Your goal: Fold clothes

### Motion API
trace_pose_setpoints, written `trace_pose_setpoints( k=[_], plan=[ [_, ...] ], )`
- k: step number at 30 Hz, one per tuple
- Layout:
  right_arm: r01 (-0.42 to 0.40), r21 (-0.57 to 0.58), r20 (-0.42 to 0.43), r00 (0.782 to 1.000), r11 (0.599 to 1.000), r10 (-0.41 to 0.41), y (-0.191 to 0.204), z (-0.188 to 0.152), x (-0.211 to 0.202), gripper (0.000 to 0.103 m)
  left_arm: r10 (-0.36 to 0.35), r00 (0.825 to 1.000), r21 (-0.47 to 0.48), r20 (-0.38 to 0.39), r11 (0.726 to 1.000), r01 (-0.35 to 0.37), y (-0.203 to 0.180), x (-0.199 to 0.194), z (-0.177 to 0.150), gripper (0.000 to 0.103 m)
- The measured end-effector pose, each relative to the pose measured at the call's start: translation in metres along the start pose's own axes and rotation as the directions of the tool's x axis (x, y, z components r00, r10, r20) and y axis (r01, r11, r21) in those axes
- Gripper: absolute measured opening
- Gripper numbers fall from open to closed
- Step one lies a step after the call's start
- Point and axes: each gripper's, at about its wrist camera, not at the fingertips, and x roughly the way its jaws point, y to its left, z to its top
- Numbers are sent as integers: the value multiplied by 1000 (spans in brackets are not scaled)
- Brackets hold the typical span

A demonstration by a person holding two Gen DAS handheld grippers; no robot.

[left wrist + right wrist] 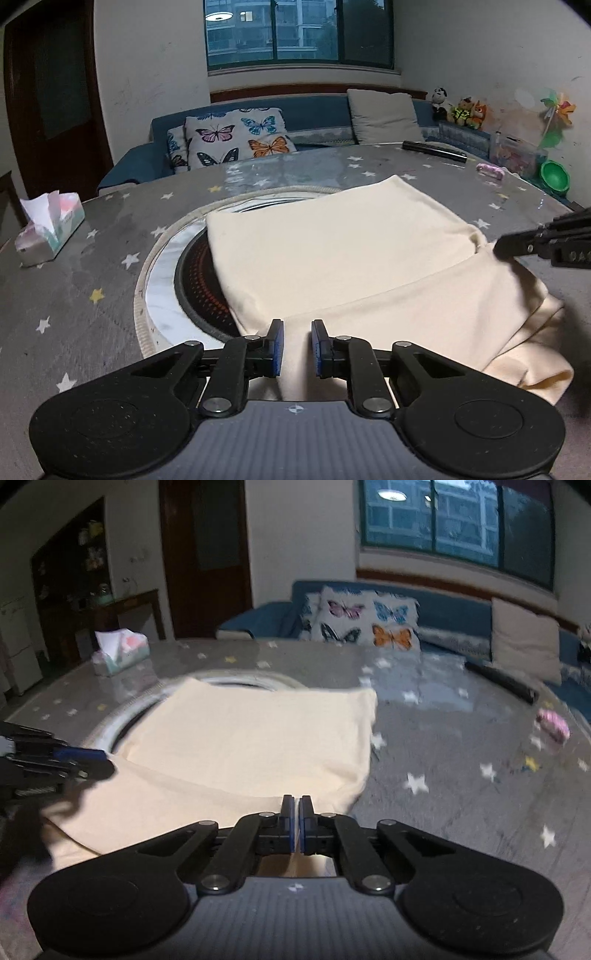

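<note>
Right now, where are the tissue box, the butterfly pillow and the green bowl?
tissue box (51,230), left wrist view, on its side wall.
butterfly pillow (236,138), left wrist view, on its front.
green bowl (554,177), left wrist view, on its inside.

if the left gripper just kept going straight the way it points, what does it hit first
Most likely the cream garment: the left gripper angles down over its near edge, with cloth showing between the slightly parted fingers. Beyond it lies the round inset in the table. Depth is hard to judge.
</note>
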Motion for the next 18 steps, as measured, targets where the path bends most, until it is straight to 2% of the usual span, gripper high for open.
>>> trace_pose_setpoints(
  k=[2, 5, 7, 12, 14, 18],
  plan=[
    [2, 8, -27, 1000, 1000, -1, -4, -7, 11, 3, 8, 1000, 5, 4, 1000, -8, 0, -2, -1, 18],
    [6, 0, -8, 1000, 1000, -6, -4, -4, 2, 10, 19, 1000, 13, 10, 1000, -20, 0, -5, -3, 18],
    [-4, -32, 8, 1000, 999, 5, 0, -1, -7, 10, 12, 1000, 25, 27, 1000, -12, -1, -12, 0, 18],
    [-116, -129, -29, 993, 985, 113, 19, -3, -17, 10, -54, 997, 66, 48, 997, 51, -14, -26, 1, 18],
    [-151, -172, -57, 988, 974, 143, 27, -8, -17, 12, -85, 996, 106, 39, 991, 81, -24, -28, -4, 19],
    [-152, -243, -110, 986, 958, 128, 37, -24, -17, 15, -105, 994, 205, 17, 974, 99, -44, -31, -21, 20]
  ],
)
